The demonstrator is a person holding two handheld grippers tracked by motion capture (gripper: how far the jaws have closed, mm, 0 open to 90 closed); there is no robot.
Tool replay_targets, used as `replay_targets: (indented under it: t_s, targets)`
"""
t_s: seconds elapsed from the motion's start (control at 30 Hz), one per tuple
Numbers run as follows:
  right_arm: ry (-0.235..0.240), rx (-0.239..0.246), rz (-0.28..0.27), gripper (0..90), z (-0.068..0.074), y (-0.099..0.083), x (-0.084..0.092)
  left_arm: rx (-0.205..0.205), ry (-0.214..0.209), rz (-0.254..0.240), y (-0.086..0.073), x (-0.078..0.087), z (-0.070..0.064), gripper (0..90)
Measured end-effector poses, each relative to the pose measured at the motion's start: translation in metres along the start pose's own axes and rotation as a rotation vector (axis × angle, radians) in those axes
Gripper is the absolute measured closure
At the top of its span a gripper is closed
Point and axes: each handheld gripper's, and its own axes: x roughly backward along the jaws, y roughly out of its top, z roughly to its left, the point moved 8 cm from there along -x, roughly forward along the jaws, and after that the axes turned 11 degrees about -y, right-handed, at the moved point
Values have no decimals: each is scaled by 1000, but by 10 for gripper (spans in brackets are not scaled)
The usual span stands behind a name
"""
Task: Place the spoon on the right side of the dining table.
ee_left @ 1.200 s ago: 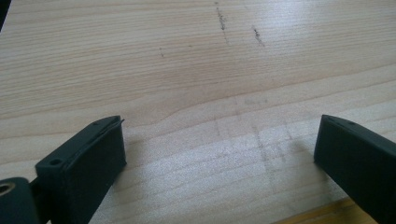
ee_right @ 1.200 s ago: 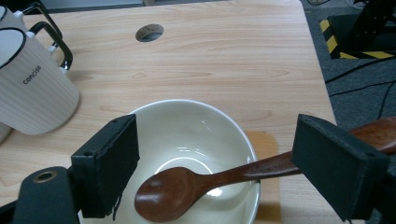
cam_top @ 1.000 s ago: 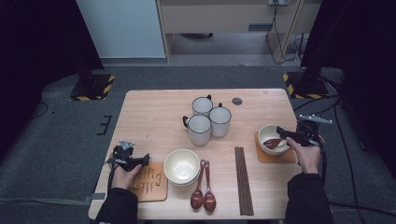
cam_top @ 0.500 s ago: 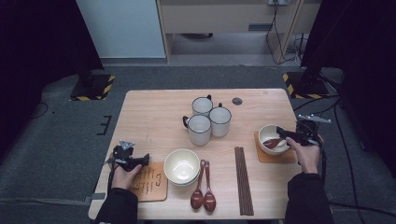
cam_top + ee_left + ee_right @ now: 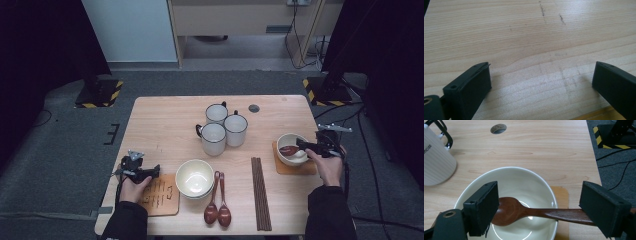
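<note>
Your right gripper [image 5: 539,210] sits low over the white bowl [image 5: 529,180] at the right side of the tabletop [image 5: 165,125], its jaws spread wide and released. The brown wooden spoon [image 5: 524,212] lies in that bowl, with its scoop down in the hollow and its handle running out over the rim toward the right jaw; in the right gripper view the scoop passes behind the left jaw, and you cannot tell whether either jaw touches it. The bowl stands on a wooden coaster [image 5: 300,167], with a white mug [image 5: 436,162] off to its far left. Your left gripper [image 5: 145,173] rests at the near left of the tabletop, just beside a second wooden coaster [image 5: 160,195], its jaws also wide apart with only bare wood between them. Between your hands lie another bowl [image 5: 194,178], two more spoons [image 5: 218,210] and a set of dark chopsticks [image 5: 260,192].
</note>
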Motion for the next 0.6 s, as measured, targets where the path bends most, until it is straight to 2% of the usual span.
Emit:
replay_targets:
  t_s: [0.23,0.6]
  targets:
    - [2,-19,8,167,-2,-4,1,0,0,0,0,0,0,10]
    - [7,-10,21,168,-1,-11,6,0,0,0,0,0,0,10]
